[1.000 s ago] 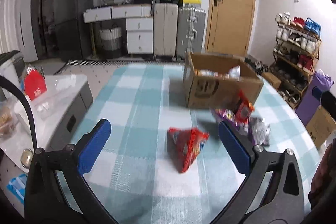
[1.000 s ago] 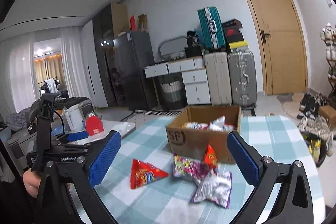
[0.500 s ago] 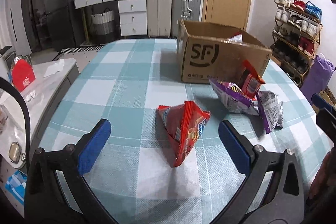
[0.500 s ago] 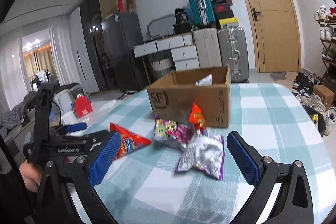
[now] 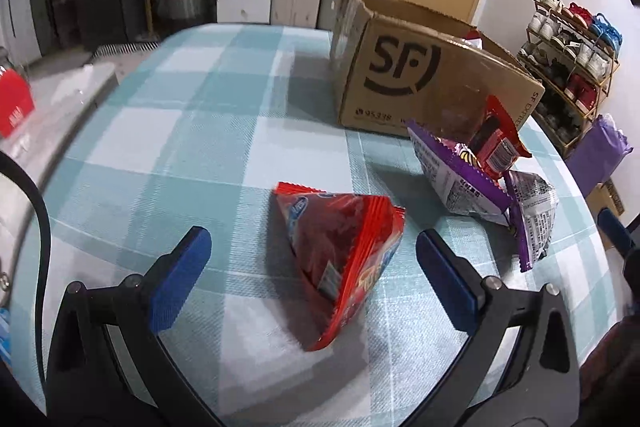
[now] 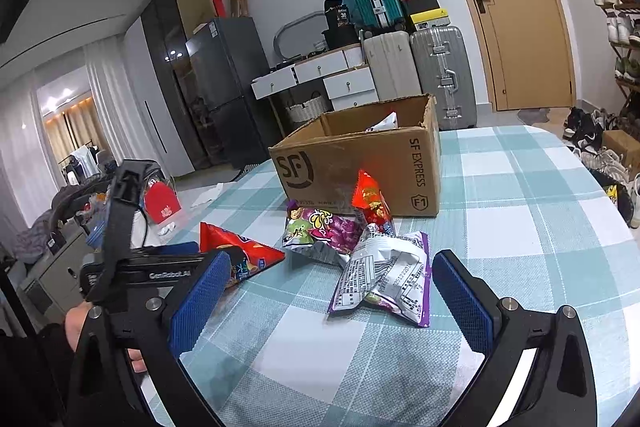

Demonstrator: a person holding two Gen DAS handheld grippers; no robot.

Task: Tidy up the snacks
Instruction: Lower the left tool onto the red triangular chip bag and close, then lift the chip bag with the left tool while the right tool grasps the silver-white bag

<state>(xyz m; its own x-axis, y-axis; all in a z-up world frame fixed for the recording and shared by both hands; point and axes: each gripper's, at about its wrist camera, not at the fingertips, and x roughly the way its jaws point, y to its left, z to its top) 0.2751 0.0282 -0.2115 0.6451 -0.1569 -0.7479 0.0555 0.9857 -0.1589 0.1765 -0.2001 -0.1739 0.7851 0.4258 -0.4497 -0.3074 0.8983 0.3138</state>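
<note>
A red triangular snack bag (image 5: 340,251) lies on the checked tablecloth, between the open fingers of my left gripper (image 5: 316,267); it also shows in the right wrist view (image 6: 240,255). A purple bag (image 5: 452,171), a small red packet (image 5: 500,143) and a silver-purple bag (image 5: 532,211) lie beside the open SF cardboard box (image 5: 420,83). My right gripper (image 6: 332,295) is open, with the silver-purple bag (image 6: 384,275) just ahead of it. The box (image 6: 360,163) holds some snacks. The left gripper (image 6: 132,267) shows at the left of the right wrist view.
The round table (image 6: 540,195) carries a teal-and-white checked cloth. Suitcases (image 6: 440,75) and white drawers stand behind it, next to a wooden door. A shoe rack (image 5: 572,55) is at the right. A low white cabinet (image 5: 52,99) with a red item is at the left.
Both grippers have moved forward and down toward the snacks. The red bag now sits between the left fingers, and the silver-purple bag is closer to the right gripper.
</note>
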